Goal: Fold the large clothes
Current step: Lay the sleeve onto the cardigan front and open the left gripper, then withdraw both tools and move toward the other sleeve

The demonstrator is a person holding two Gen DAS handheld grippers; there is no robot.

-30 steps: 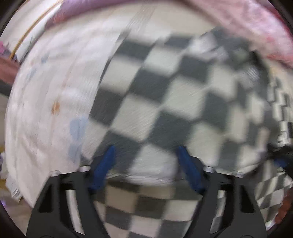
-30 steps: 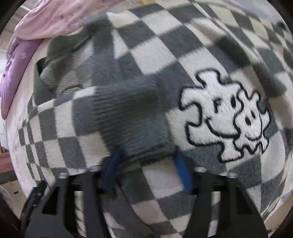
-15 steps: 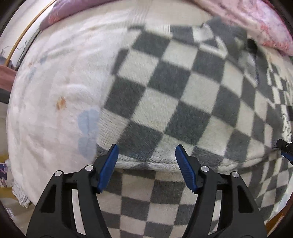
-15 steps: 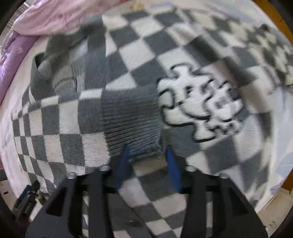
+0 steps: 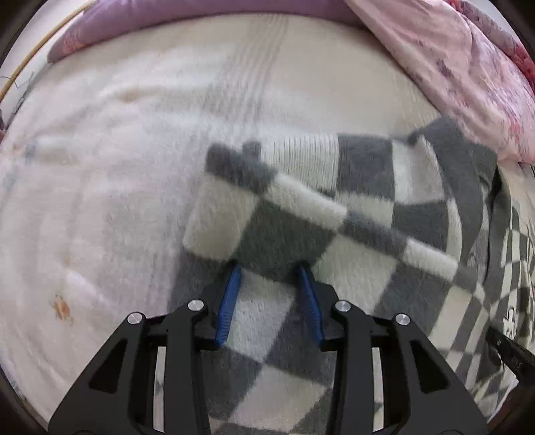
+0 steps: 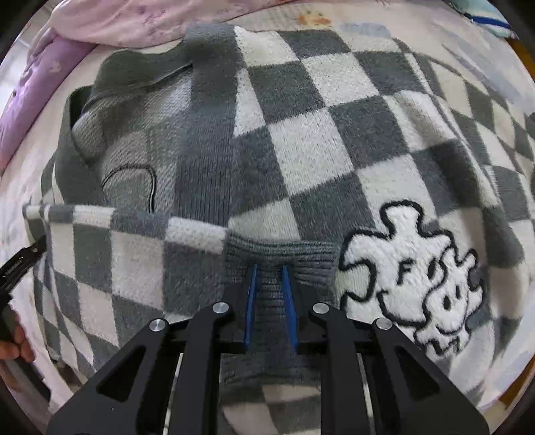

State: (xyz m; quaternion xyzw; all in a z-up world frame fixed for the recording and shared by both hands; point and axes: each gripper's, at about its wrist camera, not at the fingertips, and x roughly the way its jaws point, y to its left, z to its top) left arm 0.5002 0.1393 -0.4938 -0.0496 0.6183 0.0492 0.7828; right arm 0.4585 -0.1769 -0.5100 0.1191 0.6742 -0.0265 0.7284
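A grey-and-white checked sweater [image 6: 317,140] with a white cartoon patch [image 6: 418,267] lies spread on the bed. My right gripper [image 6: 268,272] points down at its grey ribbed cuff [image 6: 281,249]. The jaws are closing, and the pads pinch a ridge of the cuff. In the left wrist view, a fold of the sweater [image 5: 367,160] is turned over and shows its ribbed inside. My left gripper [image 5: 268,272] is closing on the dark square at that fold's edge, with fabric bunched between the pads. The left gripper's tip [image 6: 20,264] shows at the right view's left edge.
The white fleecy bed sheet [image 5: 100,167] stretches left of the sweater. A pink quilt [image 5: 451,60] is heaped at the far right, and a purple pillow [image 5: 167,16] lies along the far edge. A person's fingers [image 6: 13,341] show low at the left.
The left gripper swung left toward bare sheet and narrowed from wide open onto the sweater's fold. The right gripper's jaws widened, then narrowed onto the cuff, which now bunches up.
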